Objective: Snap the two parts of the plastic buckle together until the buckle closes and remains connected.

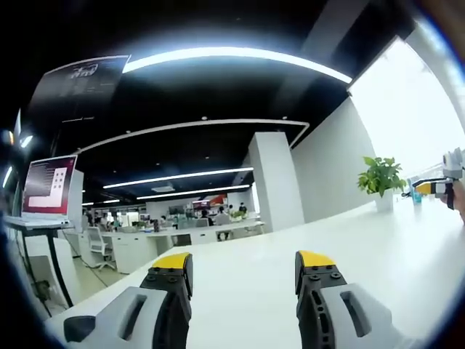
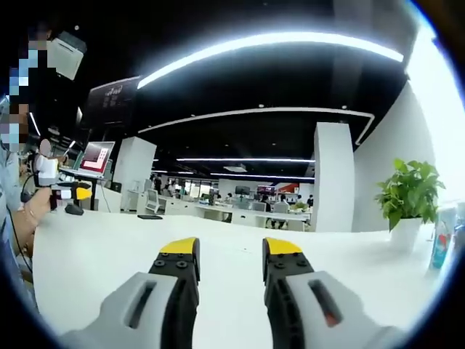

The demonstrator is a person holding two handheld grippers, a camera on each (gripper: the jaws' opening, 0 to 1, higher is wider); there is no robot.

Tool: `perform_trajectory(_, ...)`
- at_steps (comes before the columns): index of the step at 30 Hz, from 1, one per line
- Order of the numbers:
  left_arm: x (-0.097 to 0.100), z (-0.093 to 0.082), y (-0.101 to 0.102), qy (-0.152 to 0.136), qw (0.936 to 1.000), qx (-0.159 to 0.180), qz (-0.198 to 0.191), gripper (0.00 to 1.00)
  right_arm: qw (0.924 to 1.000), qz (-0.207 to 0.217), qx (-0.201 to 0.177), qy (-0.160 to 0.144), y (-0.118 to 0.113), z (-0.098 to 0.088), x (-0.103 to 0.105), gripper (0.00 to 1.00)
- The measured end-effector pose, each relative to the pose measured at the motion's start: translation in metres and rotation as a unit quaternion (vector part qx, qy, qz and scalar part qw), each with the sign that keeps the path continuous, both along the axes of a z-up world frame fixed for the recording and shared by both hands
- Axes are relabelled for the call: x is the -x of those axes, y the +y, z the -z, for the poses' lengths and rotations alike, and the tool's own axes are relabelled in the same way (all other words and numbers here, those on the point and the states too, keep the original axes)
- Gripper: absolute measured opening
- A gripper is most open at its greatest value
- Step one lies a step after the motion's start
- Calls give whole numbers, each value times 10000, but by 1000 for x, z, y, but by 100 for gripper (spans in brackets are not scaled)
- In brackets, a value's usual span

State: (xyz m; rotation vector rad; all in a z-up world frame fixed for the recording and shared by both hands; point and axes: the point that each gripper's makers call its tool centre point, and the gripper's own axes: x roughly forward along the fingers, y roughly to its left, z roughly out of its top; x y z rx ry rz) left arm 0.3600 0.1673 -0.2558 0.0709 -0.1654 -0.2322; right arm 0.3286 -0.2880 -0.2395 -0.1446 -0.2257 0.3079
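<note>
My left gripper (image 1: 243, 266) is open, its yellow-tipped jaws wide apart above the white table (image 1: 363, 233) with nothing between them. My right gripper (image 2: 231, 253) is open too, with only bare table (image 2: 109, 247) between its jaws. The right gripper (image 1: 438, 187) appears small at the far right edge of the left gripper view. In the right gripper view the left gripper (image 2: 69, 193) is held in a person's hand at the far left. Both views look level across the tabletop into an office.
A potted green plant (image 1: 380, 178) (image 2: 408, 193) stands at the table's far right, with a bottle (image 2: 442, 243) beside it. A flat dark object (image 2: 149, 217) lies on the far edge. A monitor on a stand (image 1: 49, 185) stands left of the table.
</note>
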Motion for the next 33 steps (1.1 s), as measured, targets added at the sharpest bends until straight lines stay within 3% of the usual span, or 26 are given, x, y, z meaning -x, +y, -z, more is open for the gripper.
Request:
perform_trajectory(13,-3,16,-3,77,9999,-134,69,56,9994,26,215,288,4,22,-4,33)
perform_trajectory(33,-1,29,-4,268,9993,-244,98,55,9963,350,650,431,-4,34,-2,31)
